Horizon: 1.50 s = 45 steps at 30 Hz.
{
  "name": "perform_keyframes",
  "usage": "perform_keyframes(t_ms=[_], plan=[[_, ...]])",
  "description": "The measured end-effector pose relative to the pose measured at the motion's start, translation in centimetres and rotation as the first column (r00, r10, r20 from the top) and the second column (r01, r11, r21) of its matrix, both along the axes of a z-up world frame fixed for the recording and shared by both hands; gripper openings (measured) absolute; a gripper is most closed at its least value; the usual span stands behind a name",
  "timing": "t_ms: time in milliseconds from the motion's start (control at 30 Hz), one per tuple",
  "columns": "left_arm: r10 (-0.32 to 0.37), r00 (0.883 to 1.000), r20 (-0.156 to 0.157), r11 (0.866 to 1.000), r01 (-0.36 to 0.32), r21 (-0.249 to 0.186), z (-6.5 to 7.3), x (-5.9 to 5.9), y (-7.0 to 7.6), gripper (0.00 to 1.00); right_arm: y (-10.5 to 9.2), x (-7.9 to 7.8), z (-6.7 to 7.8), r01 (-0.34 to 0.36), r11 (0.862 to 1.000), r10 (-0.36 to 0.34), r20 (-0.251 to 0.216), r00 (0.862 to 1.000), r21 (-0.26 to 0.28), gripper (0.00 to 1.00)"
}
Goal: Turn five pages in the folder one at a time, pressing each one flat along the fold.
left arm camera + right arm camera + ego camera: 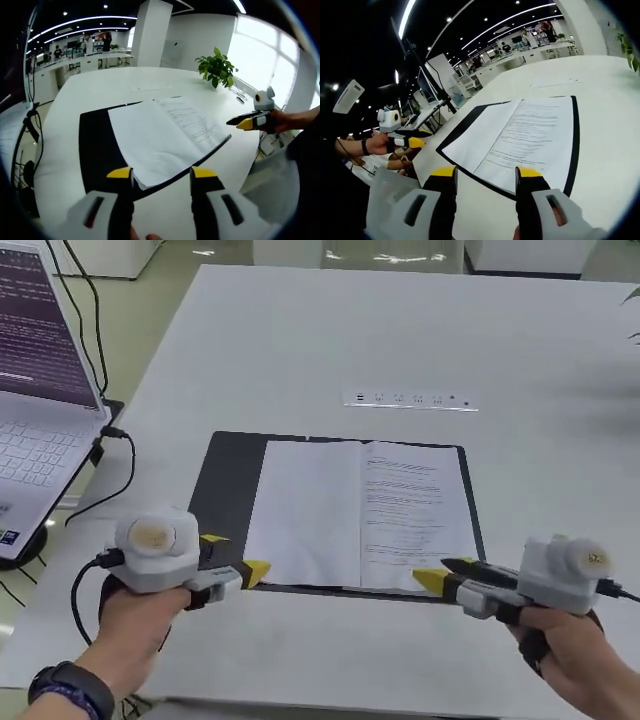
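On the big white bench [300,330] lies the black folder [225,490], open and flat, right in front of me. Its long side runs from left to right. The fold [361,515] down its middle points straight away from me. A blank page [305,510] lies left of the fold. A printed page [415,510] lies right of it, with its lines of words the right way up for me.

From the head view I see a laptop [40,390] open at the left edge of the bench.

The left gripper [235,555] is at the near left corner of the blank page. Its fingers are wide apart and hold nothing. The right gripper [445,573] is at the near right corner of the printed page. Its fingers are apart too and hold nothing.

The head view also shows me a small socket strip [410,400] on the bench, past the far edge of the folder. The left gripper view looks across the folder from its near left corner and shows a green plant [216,67] past the far side of the bench. The right gripper view looks from the near right corner and shows people [543,29] at desks far behind.
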State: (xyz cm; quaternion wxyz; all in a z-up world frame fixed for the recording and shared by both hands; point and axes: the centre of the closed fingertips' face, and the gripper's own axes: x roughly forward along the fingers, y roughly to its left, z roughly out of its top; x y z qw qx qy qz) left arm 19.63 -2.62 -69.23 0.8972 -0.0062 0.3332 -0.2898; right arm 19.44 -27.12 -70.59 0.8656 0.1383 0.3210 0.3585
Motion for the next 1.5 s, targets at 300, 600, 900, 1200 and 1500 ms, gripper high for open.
perform_keyframes(t_ms=[300, 600, 900, 1200, 1500], plan=[[-0.032, 0.999, 0.022, 0.999, 0.032, -0.009, 1.5, -0.6, -0.4, 0.56, -1.1, 0.1, 2.1, 0.032, 0.999, -0.029, 0.064, 0.998, -0.041, 0.51], [-0.031, 0.999, 0.041, 1.000, 0.030, 0.009, 2.7, -1.5, 0.7, 0.62, -2.4, -0.1, 3.2, 0.037, 0.998, -0.032, 0.087, 0.996, -0.057, 0.54], [0.001, 0.998, 0.061, 1.000, -0.002, 0.010, 3.6, -2.3, 2.2, 0.66, -3.6, -1.2, 3.2, 0.032, 0.995, -0.023, 0.093, 0.995, -0.094, 0.61], [0.017, 0.998, 0.055, 1.000, -0.017, 0.005, 3.4, -3.0, 2.7, 0.69, -3.8, -2.0, 3.0, 0.028, 0.994, -0.019, 0.088, 0.996, -0.102, 0.63], [0.014, 0.999, 0.051, 1.000, -0.014, -0.002, 3.3, -3.1, 2.3, 0.71, -3.7, -2.4, 2.6, 0.031, 0.995, -0.024, 0.078, 0.997, -0.099, 0.63]])
